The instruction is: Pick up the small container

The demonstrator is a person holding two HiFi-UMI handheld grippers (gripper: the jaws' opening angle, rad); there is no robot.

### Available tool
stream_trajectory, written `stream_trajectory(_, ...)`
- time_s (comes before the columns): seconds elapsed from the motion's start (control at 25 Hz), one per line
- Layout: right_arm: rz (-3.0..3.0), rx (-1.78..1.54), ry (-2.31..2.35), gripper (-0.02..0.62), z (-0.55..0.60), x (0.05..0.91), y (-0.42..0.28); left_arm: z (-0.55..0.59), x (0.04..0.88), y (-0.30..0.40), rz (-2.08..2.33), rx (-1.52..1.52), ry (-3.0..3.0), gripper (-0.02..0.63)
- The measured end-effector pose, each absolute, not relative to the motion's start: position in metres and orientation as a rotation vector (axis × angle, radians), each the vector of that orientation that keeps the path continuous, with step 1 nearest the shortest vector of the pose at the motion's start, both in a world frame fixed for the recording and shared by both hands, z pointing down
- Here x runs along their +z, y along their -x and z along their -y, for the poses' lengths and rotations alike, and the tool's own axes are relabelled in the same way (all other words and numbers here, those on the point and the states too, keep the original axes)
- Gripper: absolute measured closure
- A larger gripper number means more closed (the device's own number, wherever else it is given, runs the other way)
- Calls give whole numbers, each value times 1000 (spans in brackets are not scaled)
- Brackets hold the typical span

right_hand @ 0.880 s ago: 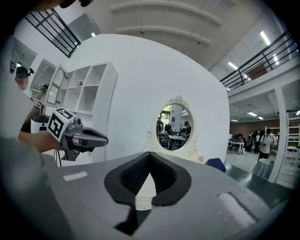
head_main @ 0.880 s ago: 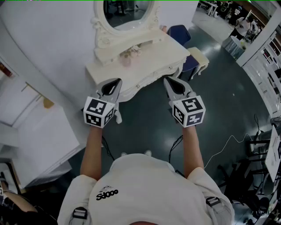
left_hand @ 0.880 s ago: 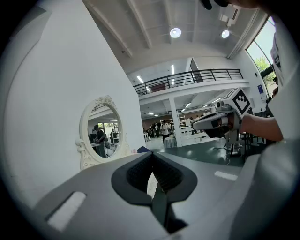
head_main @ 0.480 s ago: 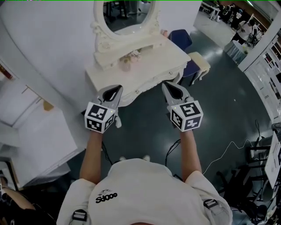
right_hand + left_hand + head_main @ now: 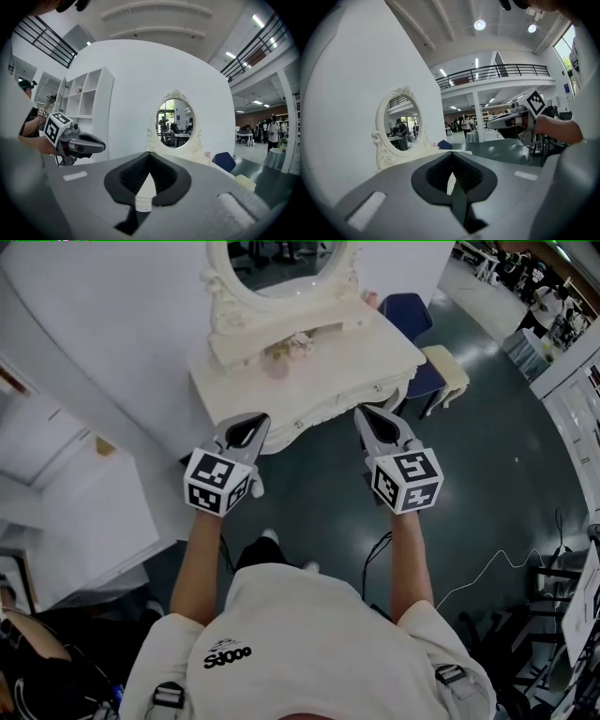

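A small pinkish container (image 5: 277, 367) stands on the cream dressing table (image 5: 375, 357), just in front of its oval mirror (image 5: 281, 263) and next to a little bunch of flowers (image 5: 302, 343). My left gripper (image 5: 251, 424) hovers at the table's front edge, left of centre, shut and empty. My right gripper (image 5: 367, 414) hangs level with it at the front right, also shut with nothing in it. In the left gripper view the jaws (image 5: 452, 154) are pressed together. The right gripper view shows its jaws (image 5: 150, 153) closed too, aimed at the mirror (image 5: 174, 123).
A blue chair (image 5: 412, 315) and a cream stool (image 5: 445, 371) stand to the right of the table. White shelving (image 5: 84, 521) fills the left side. Cables (image 5: 487, 559) trail over the dark floor at the right. A curved white wall (image 5: 112, 324) backs the table.
The person has stepped forward, and a foot now shows ahead of the torso. The table sits slightly farther right in the head view. Both grippers stay shut and level.
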State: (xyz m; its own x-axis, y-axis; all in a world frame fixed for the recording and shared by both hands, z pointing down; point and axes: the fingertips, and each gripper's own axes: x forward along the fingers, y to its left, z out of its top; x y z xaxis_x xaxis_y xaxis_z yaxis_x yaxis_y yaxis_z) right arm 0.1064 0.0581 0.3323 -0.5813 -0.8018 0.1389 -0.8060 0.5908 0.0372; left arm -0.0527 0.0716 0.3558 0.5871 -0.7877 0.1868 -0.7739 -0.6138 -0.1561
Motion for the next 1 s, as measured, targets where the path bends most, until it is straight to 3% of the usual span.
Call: stream_trajectory(1.0,2584,46,-1388,594,233,324,-48,233,348,101,-1303,-274,2808,588)
